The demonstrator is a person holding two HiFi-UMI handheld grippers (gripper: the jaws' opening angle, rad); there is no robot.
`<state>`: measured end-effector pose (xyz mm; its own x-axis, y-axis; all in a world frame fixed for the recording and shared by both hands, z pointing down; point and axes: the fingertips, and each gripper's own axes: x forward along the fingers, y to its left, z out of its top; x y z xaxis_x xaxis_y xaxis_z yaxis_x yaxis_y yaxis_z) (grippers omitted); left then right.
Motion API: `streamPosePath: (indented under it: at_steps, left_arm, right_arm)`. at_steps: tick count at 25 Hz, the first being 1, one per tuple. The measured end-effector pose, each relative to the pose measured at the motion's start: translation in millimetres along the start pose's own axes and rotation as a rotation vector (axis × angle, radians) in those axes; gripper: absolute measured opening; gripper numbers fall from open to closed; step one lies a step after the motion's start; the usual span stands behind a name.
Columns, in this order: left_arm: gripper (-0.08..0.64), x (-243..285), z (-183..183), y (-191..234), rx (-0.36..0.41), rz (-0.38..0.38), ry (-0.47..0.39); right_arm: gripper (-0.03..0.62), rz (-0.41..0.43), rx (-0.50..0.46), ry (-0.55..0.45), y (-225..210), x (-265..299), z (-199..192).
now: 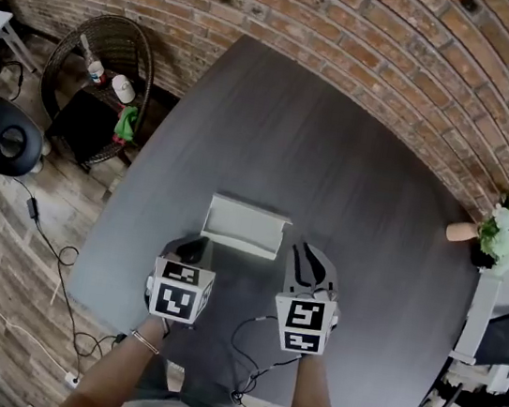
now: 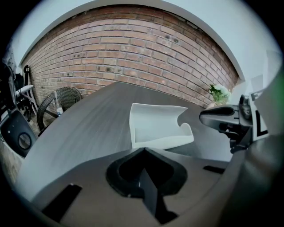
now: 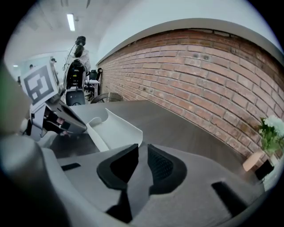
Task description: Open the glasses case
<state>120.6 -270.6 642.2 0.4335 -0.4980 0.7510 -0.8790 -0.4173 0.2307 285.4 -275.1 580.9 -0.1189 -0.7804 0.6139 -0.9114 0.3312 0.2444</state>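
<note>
A white glasses case (image 1: pixel 243 227) lies open on the grey table (image 1: pixel 336 163), its lid standing up on the far side. My left gripper (image 1: pixel 194 248) is shut, with its tips at the case's near left edge (image 2: pixel 159 126); whether they pinch that edge I cannot tell. My right gripper (image 1: pixel 306 260) hovers just off the case's near right corner. In the right gripper view the jaws (image 3: pixel 142 153) stand a narrow gap apart with nothing between them, and the case (image 3: pixel 113 131) lies ahead to the left. Each gripper shows in the other's view: left gripper (image 3: pixel 57 119), right gripper (image 2: pixel 222 119).
A brick wall runs behind the table. A wicker chair (image 1: pixel 102 80) with a bottle and cloths stands at the far left on the floor. A small vase of white flowers (image 1: pixel 501 235) sits at the table's right edge. Cables trail over the floor on the left.
</note>
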Motion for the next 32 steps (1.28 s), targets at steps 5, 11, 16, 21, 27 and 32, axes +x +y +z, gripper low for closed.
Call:
streamPosePath:
  at_steps: [5,11,16,21,27,32]
  left_arm:
    - [-0.005,0,3,0,0.011,-0.014,0.004]
    - [-0.005,-14,12,2,-0.013,-0.020,-0.027]
    - [-0.005,-66,50,9,-0.034,-0.038,-0.185]
    - [-0.005,-120,91,21,-0.034,-0.034,-0.323]
    - [-0.005,-171,131,19,-0.006,-0.052,-0.447]
    - [-0.005,-207,164,9,0.025,-0.087,-0.546]
  right_arm:
    - [0.064,-0.013,0.081,-0.006,-1,-14,-3]
    - [0.055,-0.046,0.096,-0.021,7,-40,5]
    - [0.049,-0.071,0.134,-0.042,17,-64,14]
    - [0.029,-0.120,0.173,-0.077,23,-92,31]
    - [0.005,-0.209,0.224,-0.192,8,-135,74]
    - [0.003,-0.243,0.264,-0.294,-8,-171,112]
